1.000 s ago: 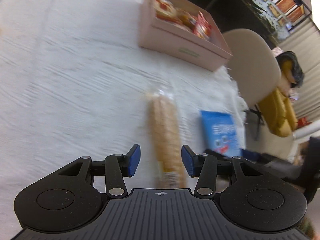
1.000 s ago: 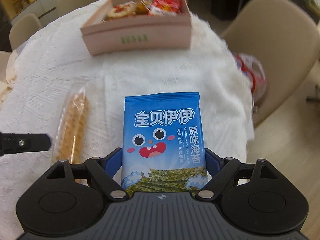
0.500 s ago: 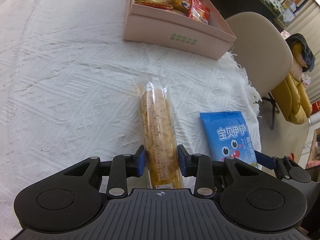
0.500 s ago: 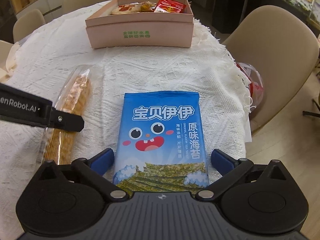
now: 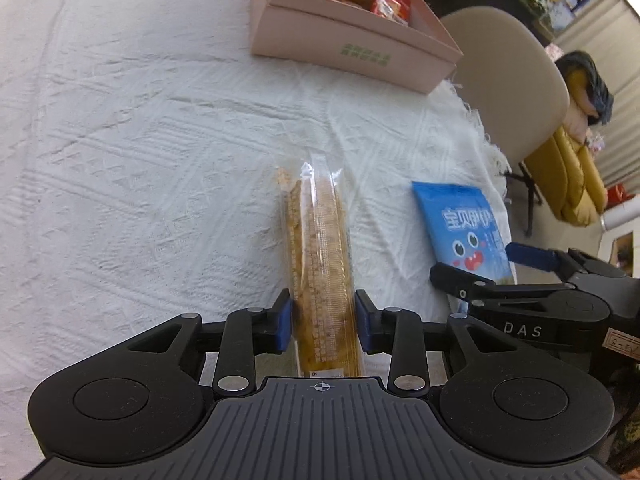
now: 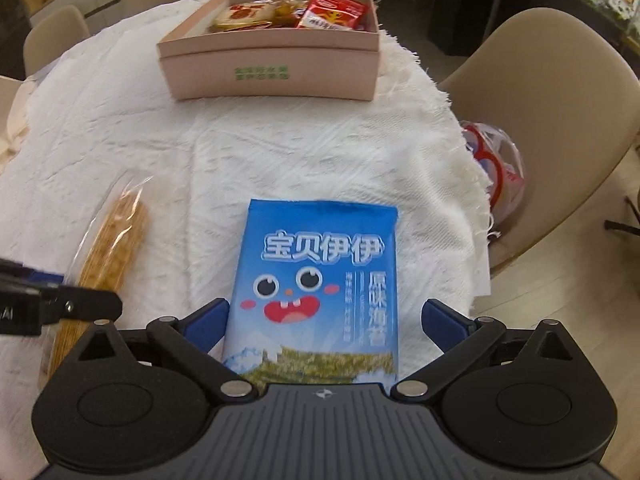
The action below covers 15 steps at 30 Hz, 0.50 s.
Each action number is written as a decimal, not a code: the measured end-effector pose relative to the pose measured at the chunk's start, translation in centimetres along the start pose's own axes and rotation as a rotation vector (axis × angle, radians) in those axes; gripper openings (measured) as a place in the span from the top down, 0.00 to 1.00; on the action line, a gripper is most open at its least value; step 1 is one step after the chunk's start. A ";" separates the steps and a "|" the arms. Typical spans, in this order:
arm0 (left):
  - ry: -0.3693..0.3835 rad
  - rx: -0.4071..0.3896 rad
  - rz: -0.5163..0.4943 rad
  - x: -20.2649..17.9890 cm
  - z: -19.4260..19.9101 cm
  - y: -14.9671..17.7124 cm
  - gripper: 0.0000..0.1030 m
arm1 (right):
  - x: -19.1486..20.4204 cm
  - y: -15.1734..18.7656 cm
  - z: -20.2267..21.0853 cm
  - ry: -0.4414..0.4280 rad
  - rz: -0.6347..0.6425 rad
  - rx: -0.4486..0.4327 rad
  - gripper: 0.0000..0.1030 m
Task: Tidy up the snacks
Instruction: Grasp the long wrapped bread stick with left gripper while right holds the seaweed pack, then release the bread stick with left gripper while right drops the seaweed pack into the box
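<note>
A long cracker pack in clear wrap (image 5: 322, 264) lies on the white tablecloth, and my left gripper (image 5: 323, 324) is shut on its near end. It also shows in the right wrist view (image 6: 108, 256). A blue seaweed snack bag (image 6: 320, 292) lies flat between the open fingers of my right gripper (image 6: 326, 322); the left finger touches its edge, the right one stands apart. The bag shows in the left wrist view (image 5: 466, 232) too. A pink box (image 6: 276, 68) holding several snack packs stands farther back, also in the left wrist view (image 5: 352, 48).
White textured tablecloth (image 5: 140, 140) covers the round table. A beige chair (image 6: 560, 100) stands at the right edge with a plastic bag (image 6: 492, 164) on its seat. More chairs (image 6: 56, 36) stand behind the table. A yellow coat (image 5: 576, 176) hangs on a far chair.
My left gripper moved forward over the cracker pack and closed on its near end. My right gripper opened wider around the blue bag and rose a little.
</note>
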<state>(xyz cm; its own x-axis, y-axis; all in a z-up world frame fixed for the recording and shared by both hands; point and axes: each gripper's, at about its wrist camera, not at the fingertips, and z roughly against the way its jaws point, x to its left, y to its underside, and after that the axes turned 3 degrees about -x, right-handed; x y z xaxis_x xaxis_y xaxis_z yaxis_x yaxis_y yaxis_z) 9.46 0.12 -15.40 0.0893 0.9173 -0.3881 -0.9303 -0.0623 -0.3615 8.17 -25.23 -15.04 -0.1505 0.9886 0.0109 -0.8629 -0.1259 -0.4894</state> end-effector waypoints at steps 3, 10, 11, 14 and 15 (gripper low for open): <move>0.021 -0.013 0.037 0.2 -0.3 -0.4 0.65 | -0.2 -0.4 -0.7 0.002 -0.027 0.018 0.01; 0.051 -0.035 0.063 0.5 -0.9 -1.2 0.65 | 0.2 -0.7 -0.5 0.011 0.000 0.010 0.17; 0.047 -0.039 0.067 0.5 -0.9 -1.4 0.65 | 0.1 -1.0 -0.1 0.003 0.006 0.008 0.19; 0.074 -0.093 0.051 -0.2 0.8 -2.2 0.66 | -0.4 -2.7 2.1 -0.031 0.004 -0.027 0.21; 0.107 -0.126 0.051 -0.5 2.0 -2.9 0.66 | -0.7 -3.6 3.3 -0.042 0.000 -0.059 0.21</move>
<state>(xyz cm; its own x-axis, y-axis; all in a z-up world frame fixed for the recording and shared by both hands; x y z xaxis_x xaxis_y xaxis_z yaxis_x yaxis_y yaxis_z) 11.42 0.65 -12.49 0.0869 0.8652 -0.4939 -0.8833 -0.1624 -0.4399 9.77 -25.77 -10.42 -0.1721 0.9840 0.0471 -0.8331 -0.1198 -0.5400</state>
